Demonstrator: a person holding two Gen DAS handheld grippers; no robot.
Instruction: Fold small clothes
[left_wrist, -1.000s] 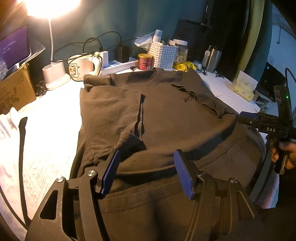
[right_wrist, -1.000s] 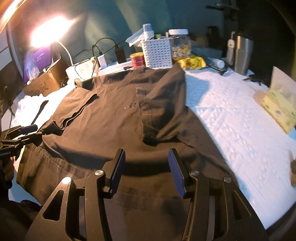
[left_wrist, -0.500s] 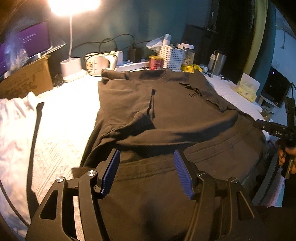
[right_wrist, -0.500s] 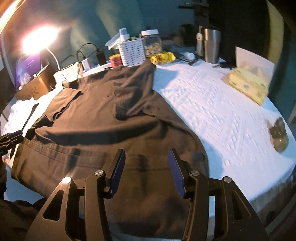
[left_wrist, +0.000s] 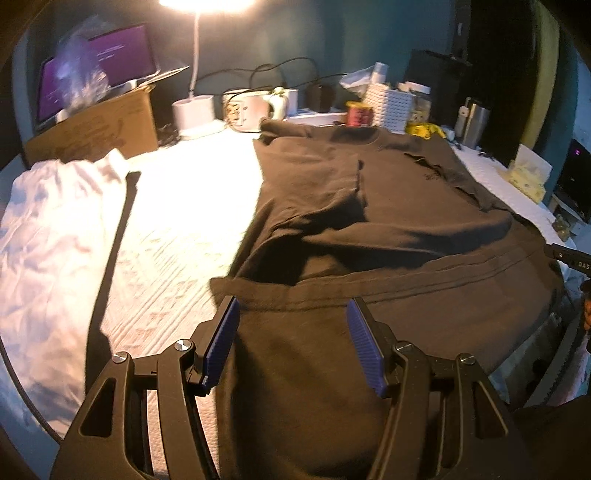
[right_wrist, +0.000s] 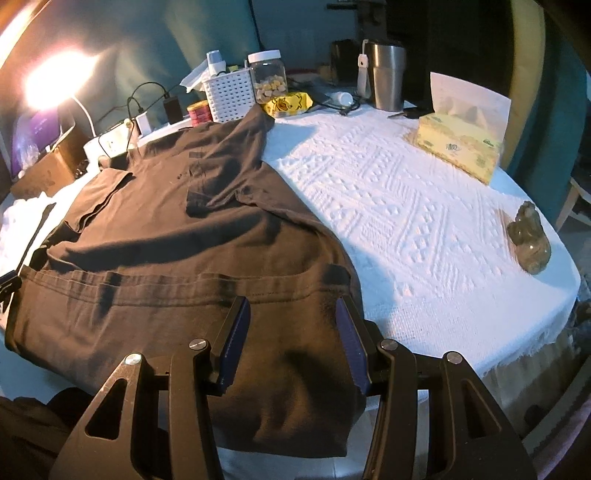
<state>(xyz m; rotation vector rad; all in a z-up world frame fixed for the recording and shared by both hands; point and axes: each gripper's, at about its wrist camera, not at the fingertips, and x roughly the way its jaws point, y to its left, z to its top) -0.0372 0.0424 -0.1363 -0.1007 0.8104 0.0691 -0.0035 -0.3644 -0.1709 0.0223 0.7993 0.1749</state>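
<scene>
T-shirt bears a small, unreadable chest print; both grippers' jaws gape empty; "DAS" perhaps marks the right gripper.

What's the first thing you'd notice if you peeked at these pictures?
A big brown T-shirt spread over the white tablecloth, its bottom hanging off the near edge. Behind it, a lamp glares very bright at the back of the table. Both tools, left and right, hover open over the shirt's hem.

Left gripper and right gripper, fingers seemingly apart, angled down.
</scene>
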